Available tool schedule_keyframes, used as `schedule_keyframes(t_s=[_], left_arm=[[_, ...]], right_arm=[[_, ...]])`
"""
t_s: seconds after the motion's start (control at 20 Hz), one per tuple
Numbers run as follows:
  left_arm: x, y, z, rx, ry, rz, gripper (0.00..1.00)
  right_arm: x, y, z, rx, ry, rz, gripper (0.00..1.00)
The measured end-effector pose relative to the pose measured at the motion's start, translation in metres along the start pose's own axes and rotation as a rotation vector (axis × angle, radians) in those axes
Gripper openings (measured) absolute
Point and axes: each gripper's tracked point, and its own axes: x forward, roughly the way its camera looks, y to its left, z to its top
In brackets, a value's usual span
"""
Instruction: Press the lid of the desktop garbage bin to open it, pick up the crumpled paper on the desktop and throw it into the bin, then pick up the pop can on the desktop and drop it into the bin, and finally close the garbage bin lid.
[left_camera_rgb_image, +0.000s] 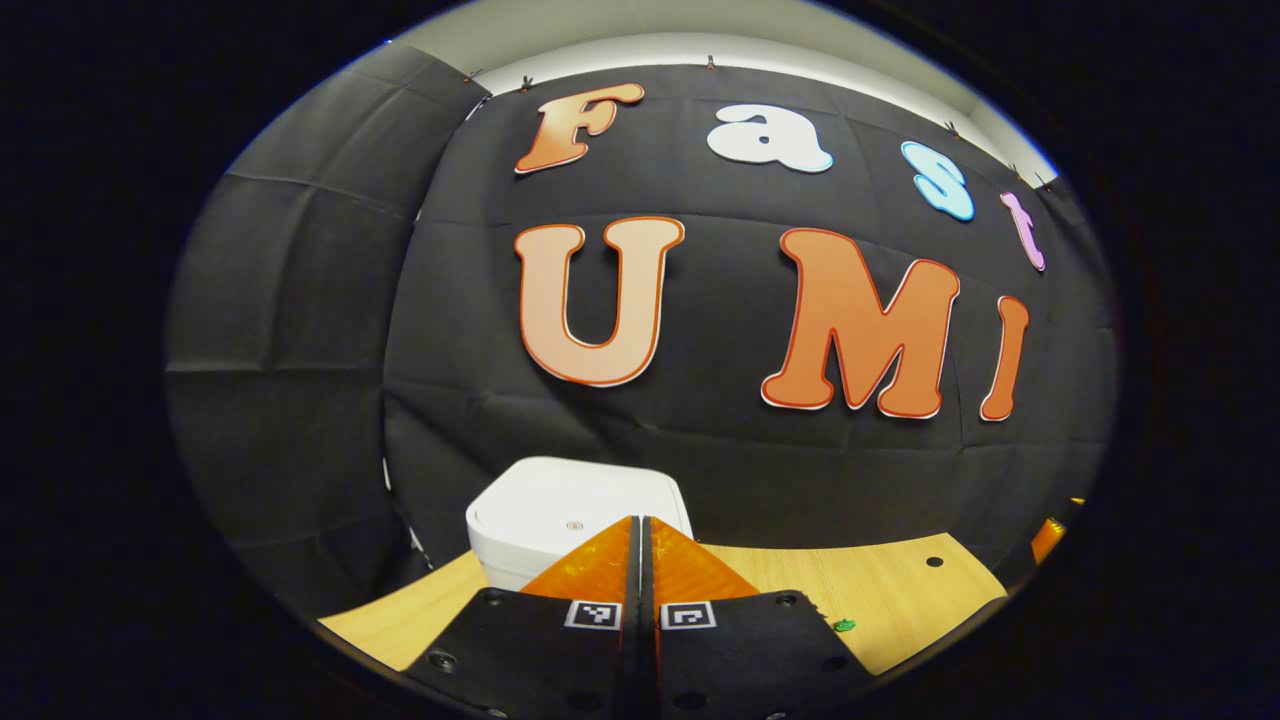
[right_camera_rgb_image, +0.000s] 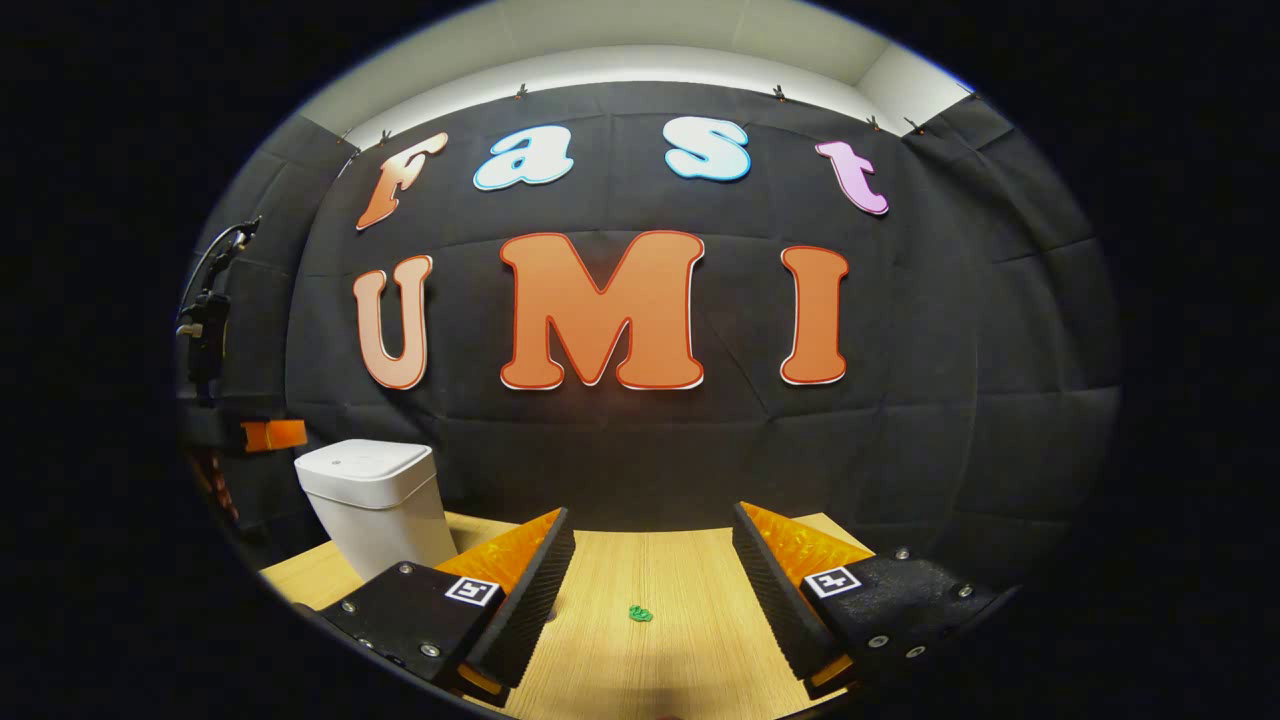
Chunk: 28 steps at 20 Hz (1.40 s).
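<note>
Left tongs (left_camera_rgb_image: 641, 530) closed, empty, before bin (left_camera_rgb_image: 560, 510); right tongs (right_camera_rgb_image: 650, 545) wide apart.

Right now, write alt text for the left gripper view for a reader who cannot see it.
The left claw, its fingers shut together with nothing between them, points at a white garbage bin with its lid down, standing on a wooden desktop before a black cloth wall. A small green item lies on the desktop to the right.
</note>
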Motion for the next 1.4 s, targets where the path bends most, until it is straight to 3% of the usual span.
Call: schedule_keyframes(t_s=[0.25,0.5,0.65,0.85,1.15,1.4], left_arm=[[0.064,0.040,-0.026,-0.045,0.130,0.009,0.00],[0.080,0.046,-0.063,-0.108,0.217,-0.003,0.00],[0.091,0.053,-0.063,-0.073,0.208,0.014,0.00],[0.093,0.050,-0.063,-0.007,0.224,-0.016,0.00],[0.098,0.049,-0.065,0.006,0.230,-0.004,0.00],[0.084,0.050,-0.018,0.035,0.092,0.049,0.00]], right_arm=[[0.000,-0.006,-0.006,0.006,0.016,-0.022,0.94],[0.002,-0.019,-0.011,0.006,0.028,-0.061,0.94],[0.005,-0.019,-0.017,0.002,0.045,-0.059,0.94],[0.007,-0.012,-0.026,-0.010,0.073,-0.042,0.95],[0.009,-0.002,-0.033,-0.026,0.101,-0.009,0.95],[0.011,-0.015,-0.027,-0.010,0.085,-0.032,0.94]])
